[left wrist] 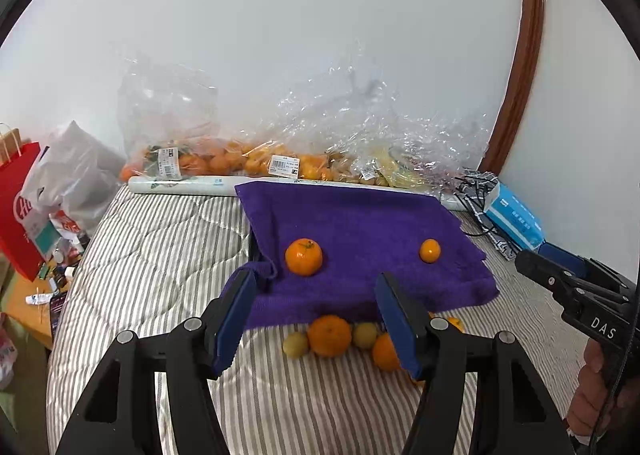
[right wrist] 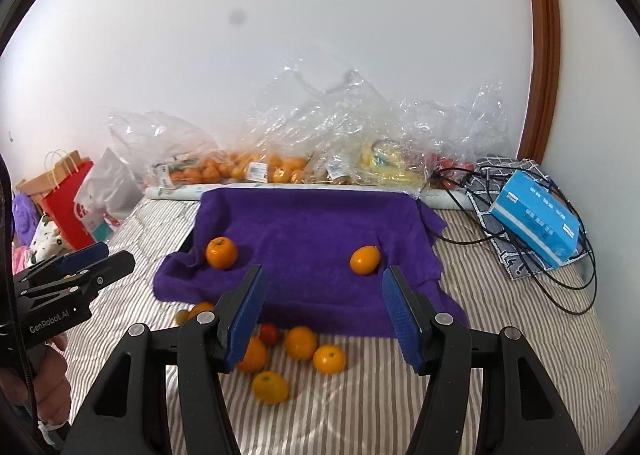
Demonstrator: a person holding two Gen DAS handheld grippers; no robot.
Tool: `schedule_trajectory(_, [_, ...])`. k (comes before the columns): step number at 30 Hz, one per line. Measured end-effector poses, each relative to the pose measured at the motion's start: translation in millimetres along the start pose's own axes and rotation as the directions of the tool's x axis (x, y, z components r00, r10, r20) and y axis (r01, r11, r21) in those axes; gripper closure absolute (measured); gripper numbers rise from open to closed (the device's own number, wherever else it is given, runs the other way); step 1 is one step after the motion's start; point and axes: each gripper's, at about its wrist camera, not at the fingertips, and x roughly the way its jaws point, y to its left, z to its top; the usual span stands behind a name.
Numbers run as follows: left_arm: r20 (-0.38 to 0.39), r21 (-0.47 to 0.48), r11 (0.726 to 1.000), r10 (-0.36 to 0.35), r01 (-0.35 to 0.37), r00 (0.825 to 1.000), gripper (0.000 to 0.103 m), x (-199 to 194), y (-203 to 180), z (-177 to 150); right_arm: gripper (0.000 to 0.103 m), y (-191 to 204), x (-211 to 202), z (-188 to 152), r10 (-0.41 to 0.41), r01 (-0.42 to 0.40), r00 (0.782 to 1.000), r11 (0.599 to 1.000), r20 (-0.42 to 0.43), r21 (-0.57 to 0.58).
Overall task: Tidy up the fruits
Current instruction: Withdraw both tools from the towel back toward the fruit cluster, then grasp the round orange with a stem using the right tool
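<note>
Two oranges point(right wrist: 222, 252) point(right wrist: 365, 260) already up on the purple towel point(right wrist: 312, 231), loose fruit point(right wrist: 301, 342) just below its near edge, left gripper point(left wrist: 316, 319) and right gripper point(right wrist: 324, 315) both spread wide and empty, so likely to roll on the soft striped bedding point(right wrist: 500, 335) if nudged or pinched off-centre

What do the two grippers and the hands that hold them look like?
Each gripper is black plastic with blue ribbed finger pads and silver screws. The left gripper reads "GenRobot.AI"; the right gripper reads "DAS". Bare hands hold both handles, with black cables alongside.
</note>
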Motion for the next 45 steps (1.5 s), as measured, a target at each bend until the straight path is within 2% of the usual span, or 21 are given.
schedule_trajectory(7, [0.007,-0.003,1.0,0.014,-0.014,1.0,0.043,-13.1,-0.6,-12.8,0.043,2.2,-20.2,-14.3,0.0,0.0,1.0,1.0,0.027,-0.001])
schedule_trajectory(14, [-0.009,-0.045,0.999,0.018,-0.018,1.0,0.042,-9.2,12.1,-21.3,0.043,2.4,-16.6,-26.0,-0.002,0.002,1.0,1.0,0.021,0.007])
schedule_trajectory(29, [-0.112,-0.081,0.996,0.015,-0.024,0.994,0.038,34.7,42.5,-42.1,0.043,14.3,41.8,-54.9,0.0,-0.001,0.996,1.0,-0.088,-0.012])
schedule_trajectory(39, [-0.129,-0.098,0.995,-0.008,-0.005,0.992,0.038,54.0,54.3,-42.0,0.047,16.4,77.0,-66.4,-0.004,0.001,0.988,1.0,-0.158,-0.016])
schedule_trajectory(45, [-0.132,-0.103,0.995,-0.01,-0.004,0.991,0.038,61.7,58.0,-42.6,0.05,19.6,88.6,-70.6,-0.006,0.001,0.985,0.999,-0.171,-0.032])
